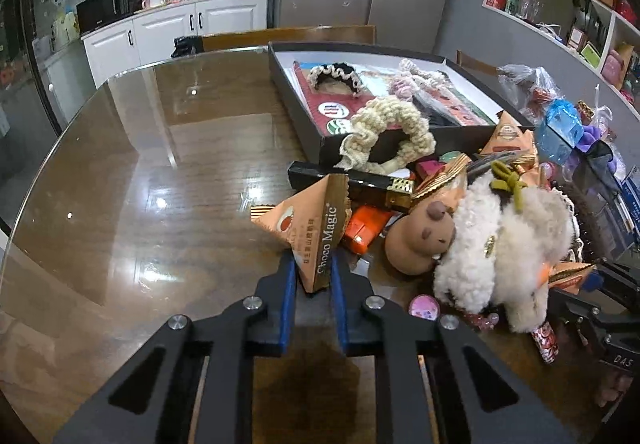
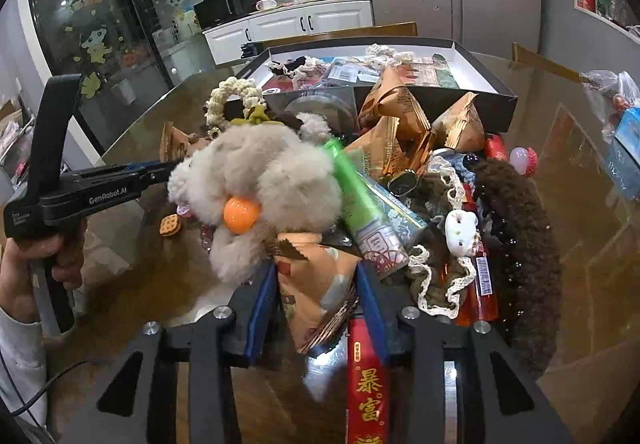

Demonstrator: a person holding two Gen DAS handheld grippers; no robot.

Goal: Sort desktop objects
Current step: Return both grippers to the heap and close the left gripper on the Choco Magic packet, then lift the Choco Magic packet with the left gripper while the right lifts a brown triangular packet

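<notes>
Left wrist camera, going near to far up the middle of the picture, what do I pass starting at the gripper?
left gripper → orange Choco Magic packet clamped in it → long black box → cream scrunchie → black tray

Both wrist views look steeply down along their fingers, close over the table (image 1: 120, 203). Both share the plush (image 1: 500, 244) (image 2: 256, 179) pile centre-frame and the box (image 1: 296, 115) (image 2: 492, 83) behind it.

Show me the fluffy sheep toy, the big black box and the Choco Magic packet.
Fluffy sheep toy (image 1: 492, 240): left wrist view, woolly body.
Black box (image 1: 296, 103): left wrist view, left wall.
Choco Magic packet (image 1: 320, 228): left wrist view, printed face.
</notes>
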